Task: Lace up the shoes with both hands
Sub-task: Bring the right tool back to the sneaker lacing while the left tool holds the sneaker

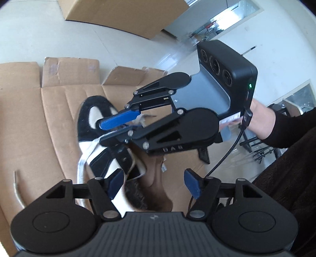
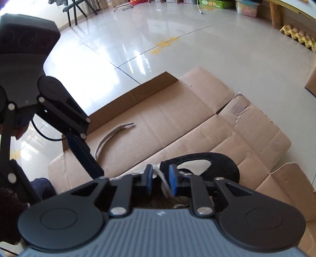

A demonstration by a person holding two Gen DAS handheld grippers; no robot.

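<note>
Danger first of losing the flat white lace [image 1: 83, 160]: pinched by the right claw [image 1: 116, 131], pressed together on it just above the tongue of the black-and-white sneaker with brown lining [image 1: 94, 110]. Probably slips out with a quick pull, or else drags the light sneaker across the flattened brown cardboard sheet [image 1: 29, 118], since held down by nothing.

Left claw [image 1: 154, 184] spread wide, hovering over the heel opening, gripping nothing. Could bump the right claw, very close ahead of it, when moving in. Possible also to snag the loose grey lace end [image 1: 16, 183], lying apart on the cardboard to the side.

Sneaker near the middle of the sheet, toe pointing away from the left camera. Plenty of free cardboard on both sides. Shiny white floor [image 1: 39, 39] beyond the edges, large cardboard box [image 1: 118, 11] well apart. Little room only between the two claws.
</note>
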